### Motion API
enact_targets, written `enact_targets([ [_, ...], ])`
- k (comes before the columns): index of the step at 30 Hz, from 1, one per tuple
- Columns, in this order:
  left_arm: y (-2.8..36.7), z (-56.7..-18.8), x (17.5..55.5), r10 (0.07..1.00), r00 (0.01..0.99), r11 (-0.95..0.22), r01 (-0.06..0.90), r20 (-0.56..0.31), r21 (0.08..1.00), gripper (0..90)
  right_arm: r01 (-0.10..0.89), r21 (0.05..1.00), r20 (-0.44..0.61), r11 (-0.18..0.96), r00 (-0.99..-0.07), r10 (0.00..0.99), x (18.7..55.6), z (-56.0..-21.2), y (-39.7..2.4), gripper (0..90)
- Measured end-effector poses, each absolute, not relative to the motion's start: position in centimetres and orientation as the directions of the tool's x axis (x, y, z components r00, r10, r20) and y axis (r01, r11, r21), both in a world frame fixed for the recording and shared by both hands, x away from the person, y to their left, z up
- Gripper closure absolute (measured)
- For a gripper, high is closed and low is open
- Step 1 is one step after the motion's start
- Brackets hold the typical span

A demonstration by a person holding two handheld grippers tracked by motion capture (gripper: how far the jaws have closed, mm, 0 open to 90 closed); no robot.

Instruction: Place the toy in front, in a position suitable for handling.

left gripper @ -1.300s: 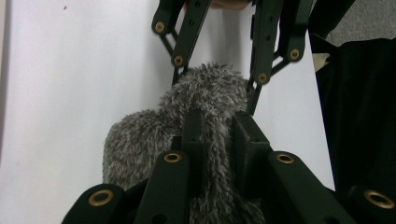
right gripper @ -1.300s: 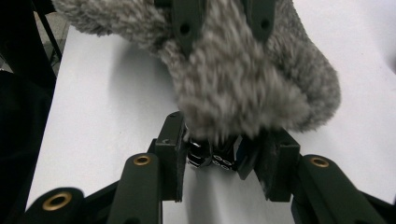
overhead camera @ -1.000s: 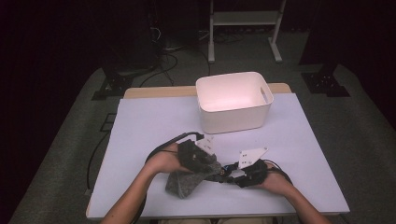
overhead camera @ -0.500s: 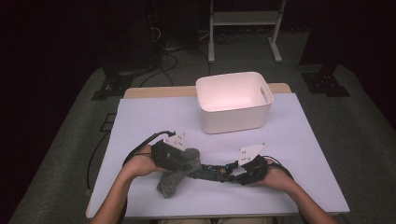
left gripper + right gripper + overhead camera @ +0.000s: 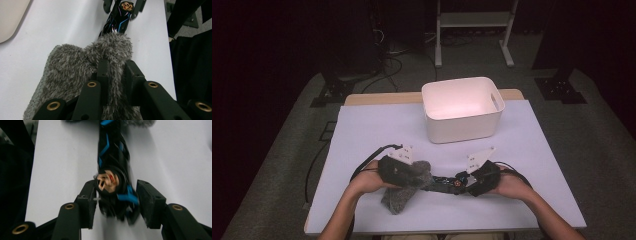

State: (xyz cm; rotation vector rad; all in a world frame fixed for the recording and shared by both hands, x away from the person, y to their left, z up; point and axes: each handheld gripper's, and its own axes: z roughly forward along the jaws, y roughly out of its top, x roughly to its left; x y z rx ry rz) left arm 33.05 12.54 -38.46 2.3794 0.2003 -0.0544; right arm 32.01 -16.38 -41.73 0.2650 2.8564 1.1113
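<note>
Left gripper (image 5: 113,67) clamped on the grey fuzzy cover (image 5: 82,65), low over the surface (image 5: 362,130); black toy (image 5: 112,152) half inside it. My right gripper (image 5: 116,195) had just been opening, toy between the jaws, pads barely off. Risk: the toy slipping out if I tugged the cover. My left hand had drifted leftward since the earlier frame

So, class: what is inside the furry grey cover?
One end of the black object with blue lines runs into the furry grey cover. How far it reaches inside is hidden by the fabric.
</note>
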Motion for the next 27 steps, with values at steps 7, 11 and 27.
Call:
enact_targets([
  [7, 12.5, -38.5, 33.0, 0.13, 0.987, -0.715, 0.16, -0.095, 0.681, 76.3, 0.073, 0.609, -0.061, 0.79, -0.988, 0.139, 32.4, -40.9, -11.3, 53.4],
  [11, 12.7, -38.6, 33.2, 0.14, 0.984, -0.703, 0.175, -0.107, 0.689, 76.3, 0.064, 0.57, -0.071, 0.819, -0.989, 0.126, 32.9, -41.2, -10.0, 55.2],
  [27, 12.5, -40.2, 33.7, 0.129, 0.977, -0.704, 0.213, -0.173, 0.678, 76.3, 0.075, 0.54, -0.062, 0.839, -0.99, 0.129, 32.7, -41.0, -11.3, 54.3],
])
